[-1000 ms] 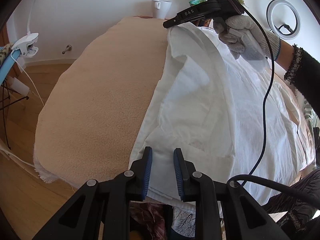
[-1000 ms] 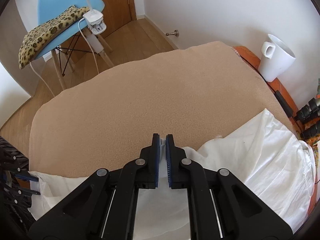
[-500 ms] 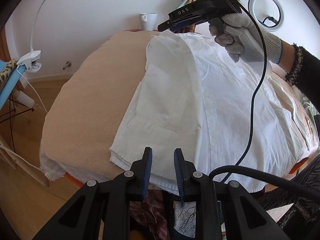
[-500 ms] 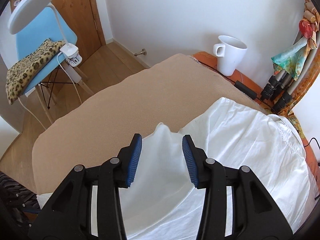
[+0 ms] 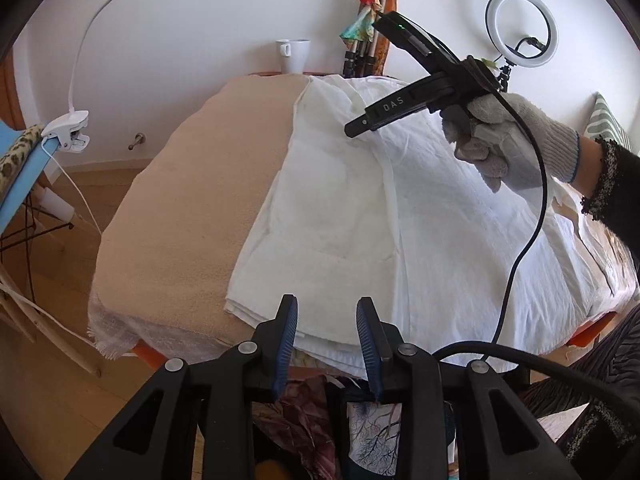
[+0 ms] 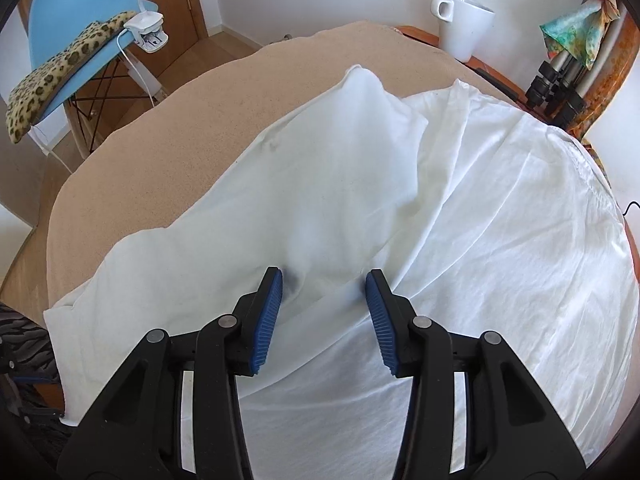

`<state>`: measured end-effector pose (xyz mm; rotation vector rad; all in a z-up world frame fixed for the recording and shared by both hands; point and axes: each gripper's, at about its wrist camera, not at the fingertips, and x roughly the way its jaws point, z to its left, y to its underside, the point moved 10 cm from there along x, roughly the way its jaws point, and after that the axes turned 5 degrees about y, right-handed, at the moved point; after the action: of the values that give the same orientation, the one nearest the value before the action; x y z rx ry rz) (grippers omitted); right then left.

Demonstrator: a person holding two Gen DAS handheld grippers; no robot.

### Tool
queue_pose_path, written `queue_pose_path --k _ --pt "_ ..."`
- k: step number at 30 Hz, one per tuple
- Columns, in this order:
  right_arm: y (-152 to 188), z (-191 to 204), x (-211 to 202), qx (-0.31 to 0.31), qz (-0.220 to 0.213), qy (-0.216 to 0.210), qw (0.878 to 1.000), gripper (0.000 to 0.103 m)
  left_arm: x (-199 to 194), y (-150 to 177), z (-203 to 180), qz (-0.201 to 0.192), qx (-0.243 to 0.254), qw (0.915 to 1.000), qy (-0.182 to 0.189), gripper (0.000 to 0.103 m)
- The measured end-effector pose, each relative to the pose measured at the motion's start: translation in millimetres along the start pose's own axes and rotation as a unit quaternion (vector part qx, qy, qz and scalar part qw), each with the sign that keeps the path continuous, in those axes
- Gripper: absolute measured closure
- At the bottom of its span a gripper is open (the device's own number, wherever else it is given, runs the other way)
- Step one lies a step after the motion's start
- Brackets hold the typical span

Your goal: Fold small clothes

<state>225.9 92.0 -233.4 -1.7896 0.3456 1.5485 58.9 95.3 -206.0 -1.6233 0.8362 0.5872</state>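
A white garment [image 5: 360, 216] lies on a table covered with a beige cloth [image 5: 192, 200]. Its left part is folded over the middle as a long flap [image 6: 332, 184]. My left gripper [image 5: 326, 316] is open and empty, just off the garment's near hem at the table's front edge. My right gripper [image 6: 324, 284] is open and empty, held above the folded flap. In the left wrist view the right gripper [image 5: 356, 128] hovers over the far half of the garment, held by a gloved hand [image 5: 504, 140].
A white mug [image 6: 460, 24] stands at the table's far edge. Tripod legs and a coloured cloth [image 6: 568, 60] are at the far right. A ring light [image 5: 520, 28] stands behind. A blue chair [image 6: 68, 40] with a leopard cushion and a clip lamp stands on the left.
Both grippers have let go of the garment and opened. The right gripper has laid the flap down and risen back over it. The left gripper has drawn back from the hem.
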Motion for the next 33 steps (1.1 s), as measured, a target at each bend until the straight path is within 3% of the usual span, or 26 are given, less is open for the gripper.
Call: queue_pose_path --k 5,9,13,17,18,19,28,33 --pt "-9.9 -4.0 -31.2 0.066 -0.028 -0.045 0.996 0.042 7.6 -12.7 48.4 0.005 -0.077 0.997 -0.003 0.054" --pt "-18.8 -8.6 -48.4 0.117 -0.036 -0.08 0.989 0.037 27.4 -10.9 64.8 0.03 -0.123 0.9918 0.015 0.054" --pt "-29.0 -14.8 -48.5 0.158 -0.031 -0.083 0.983 0.037 38.3 -6.0 63.5 0.047 -0.131 0.9899 0.028 0.057" --pt "-39.4 -16.3 -39.5 0.183 -0.019 -0.082 0.979 0.037 39.1 -5.2 58.6 0.047 -0.113 0.9923 0.022 0.078" --pt "-42.5 -15.6 -36.3 0.189 -0.016 -0.084 0.978 0.037 39.2 -5.0 57.8 0.048 -0.113 0.9921 0.028 0.094" --pt "-44.6 -14.5 -32.5 0.194 -0.012 -0.085 0.977 0.037 38.6 -5.6 56.9 0.047 -0.117 0.9913 0.037 0.1" --pt "-59.1 -0.6 0.3 0.221 0.029 -0.085 0.971 0.036 3.9 -10.2 30.6 0.004 -0.105 0.9888 0.106 0.102" --pt "-67.9 1.6 11.1 0.233 0.043 -0.081 0.968 0.031 -4.7 -15.8 6.8 -0.004 -0.074 0.9894 0.125 0.103"
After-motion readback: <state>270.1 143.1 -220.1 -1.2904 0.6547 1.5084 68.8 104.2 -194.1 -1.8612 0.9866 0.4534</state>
